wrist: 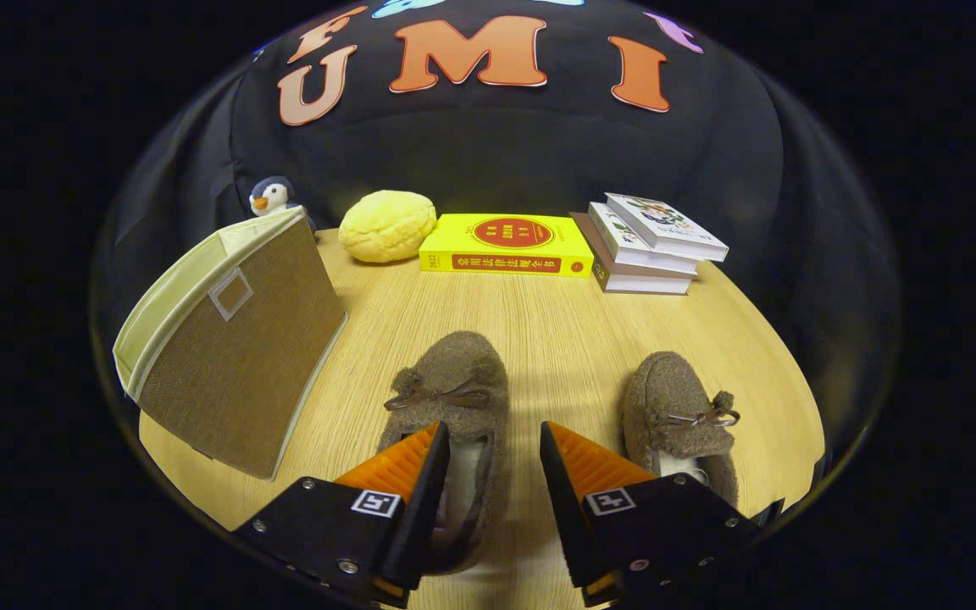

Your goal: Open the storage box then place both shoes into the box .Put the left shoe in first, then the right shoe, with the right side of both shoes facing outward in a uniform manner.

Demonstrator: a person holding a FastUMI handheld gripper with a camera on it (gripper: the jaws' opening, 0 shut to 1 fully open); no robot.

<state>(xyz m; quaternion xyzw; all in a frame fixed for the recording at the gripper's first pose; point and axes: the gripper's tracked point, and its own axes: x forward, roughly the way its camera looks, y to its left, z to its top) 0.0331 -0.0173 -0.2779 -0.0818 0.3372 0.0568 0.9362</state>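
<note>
**Hand-held gripper open over the nearer shoe, box standing to the side**

Your hand-held gripper point(495, 440) is spread wide, and nothing is clamped between its fingers. One finger point(403, 464) overlaps the opening of the first brown shoe point(454, 385), while the other finger point(583, 462) sits over bare bench beside that shoe. Whether either finger touches the shoe cannot be told from this angle. The shoe's toe points away from you, its small bow just ahead of the fingertips, and its heel end runs down into the gap between the fingers.

The second brown shoe point(679, 407) lies on the bench point(539, 326) on the far side of that second finger, apart from the first shoe, with bare wood between them. Its bow sits toward its outer side and its pale lining shows at the heel end.

The storage box point(230, 343) stands on the other side of the first shoe, near it but not touching. You see its brown woven face with a small label window, and a cream-coloured rim along the top edge.

Beyond the shoes, along the back of the bench, sit a penguin toy point(270, 196) behind the box, a yellow bun-shaped cushion point(386, 225), a yellow book point(507, 244) lying flat, and a stack of books point(649, 246).
</note>
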